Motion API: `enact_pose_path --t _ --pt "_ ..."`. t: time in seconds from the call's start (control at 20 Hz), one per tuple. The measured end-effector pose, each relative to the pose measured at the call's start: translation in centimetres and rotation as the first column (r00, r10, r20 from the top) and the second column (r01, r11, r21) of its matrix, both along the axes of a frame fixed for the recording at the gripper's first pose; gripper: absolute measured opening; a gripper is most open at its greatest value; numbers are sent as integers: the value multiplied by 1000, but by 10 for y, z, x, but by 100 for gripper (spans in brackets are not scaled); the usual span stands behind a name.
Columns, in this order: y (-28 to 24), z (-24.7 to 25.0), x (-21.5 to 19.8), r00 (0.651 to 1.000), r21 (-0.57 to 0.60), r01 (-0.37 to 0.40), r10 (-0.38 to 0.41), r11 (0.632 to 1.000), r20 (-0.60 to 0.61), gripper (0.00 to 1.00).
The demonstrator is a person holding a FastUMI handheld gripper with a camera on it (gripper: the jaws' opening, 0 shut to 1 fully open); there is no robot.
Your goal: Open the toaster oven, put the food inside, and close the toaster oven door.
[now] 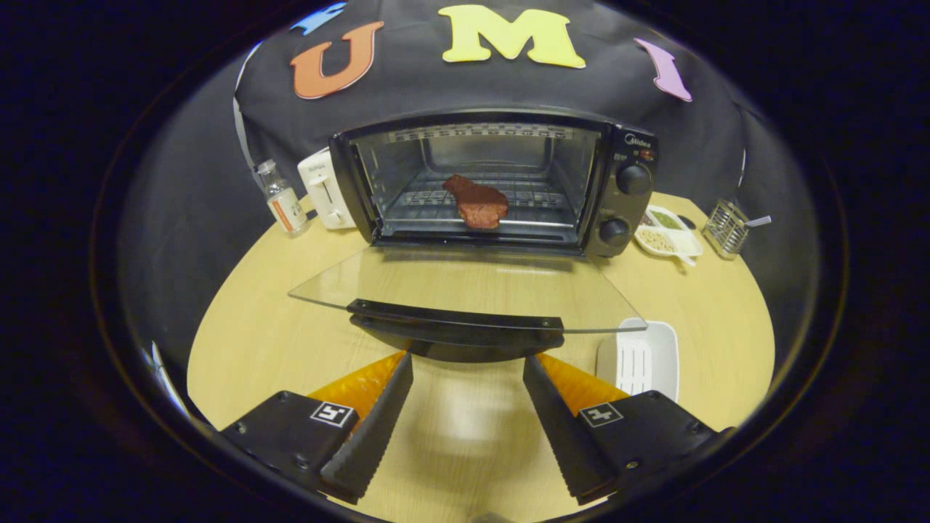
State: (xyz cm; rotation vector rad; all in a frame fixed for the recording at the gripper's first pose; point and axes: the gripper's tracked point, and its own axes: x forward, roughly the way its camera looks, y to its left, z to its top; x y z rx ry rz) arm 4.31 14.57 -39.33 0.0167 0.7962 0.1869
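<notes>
Meat (477,203) is lying on the wire rack inside the toaster oven (494,181), well beyond the claw (468,374), so the loading step looks finished and closing the door is what remains. The claw's fingers are standing spread apart and holding nothing, with bare tabletop (254,341) showing between them. The glass door (465,294) is hanging fully lowered, flat and level, reaching out from the oven toward the claw, and its dark handle bar (456,323) is sitting just ahead of the fingertips, spanning slightly wider than the gap between them.

To close it well, I would be bringing the fingers under the front lip of the door near the middle of the handle, so the lift is staying even and the glass is not twisting on its hinges. Lifting should be following the door's arc, up and then forward toward the oven, rather than pushing straight ahead, which would likely be shoving the whole oven back across the table. Pressing on at the end of the swing should seat the door against the frame.

A white ridged tray (643,359) is lying just beyond the right finger, partly under the door's corner; it is worth avoiding on the approach.
</notes>
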Motion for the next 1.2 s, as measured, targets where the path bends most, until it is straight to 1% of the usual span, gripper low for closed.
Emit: enact_pose_path --t 0.1,0.15,0.25,0.35,0.45,0.55,0.7,0.9,1.2 --pt "1 12 8 1000 -4 -7 7 1000 16 98" --pt "-3 18 13 1000 -14 3 -2 1000 24 98" --pt "-1 32 24 999 6 16 -17 1000 32 98" --pt "1 46 37 999 6 15 -15 1000 50 98" --pt "5 64 49 997 7 7 -7 1000 80 98" --pt "8 81 64 993 35 16 -20 999 116 98" --pt "5 102 78 988 26 25 -29 999 155 98" --pt "-3 108 78 987 22 28 -31 999 159 98" --pt "-29 117 63 983 49 69 -77 996 168 98"
